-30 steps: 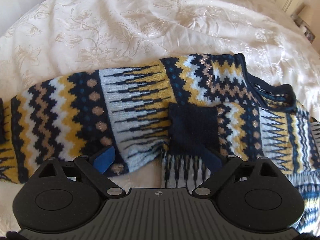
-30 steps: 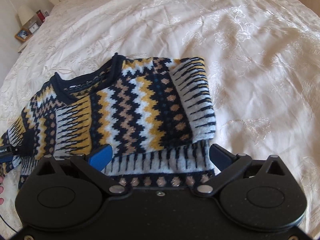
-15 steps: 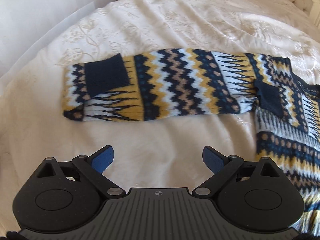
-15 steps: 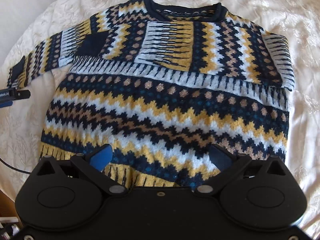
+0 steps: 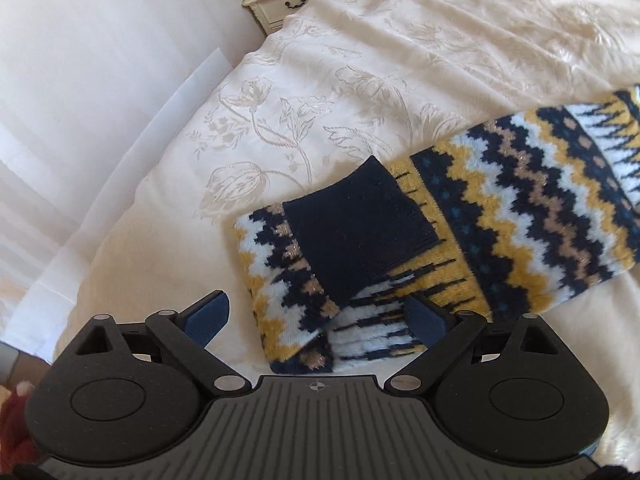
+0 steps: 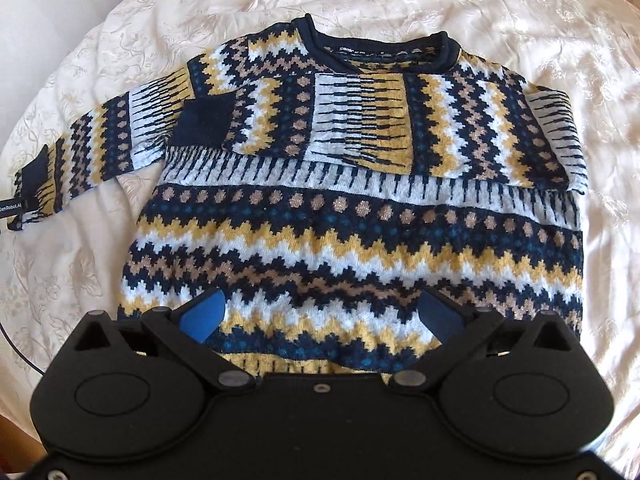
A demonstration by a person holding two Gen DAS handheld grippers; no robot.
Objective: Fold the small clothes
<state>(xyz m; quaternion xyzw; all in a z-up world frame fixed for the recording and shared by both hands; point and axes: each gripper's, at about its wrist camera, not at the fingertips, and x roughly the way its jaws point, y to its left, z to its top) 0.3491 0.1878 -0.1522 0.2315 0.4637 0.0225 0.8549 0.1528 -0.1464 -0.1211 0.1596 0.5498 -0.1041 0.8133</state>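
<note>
A knitted sweater (image 6: pixel 352 248) in navy, yellow, white and tan zigzags lies flat on the cream bedspread (image 6: pixel 560 8), neck away from me. One sleeve (image 6: pixel 360 124) is folded across the chest. The other sleeve (image 5: pixel 520 208) stretches out sideways, its navy cuff (image 5: pixel 356 232) turned back on itself. My left gripper (image 5: pixel 316 318) is open, low over that sleeve's end, and the cloth lies between its blue fingers. My right gripper (image 6: pixel 320 314) is open above the hem and holds nothing. A sliver of the left gripper (image 6: pixel 10 206) shows at the sleeve end.
The bed's edge (image 5: pixel 120 216) curves close to the left of the sleeve, with a pale wall beyond. A cream nightstand (image 5: pixel 280 4) with picture frames stands at the back. Something red (image 5: pixel 16 420) sits low on the left. A thin cable (image 6: pixel 20 344) runs beside the bed.
My left gripper has travelled from the chest out along the sleeve and down to its cuffed end. My right gripper drew back from the shoulder to the hem and now holds still.
</note>
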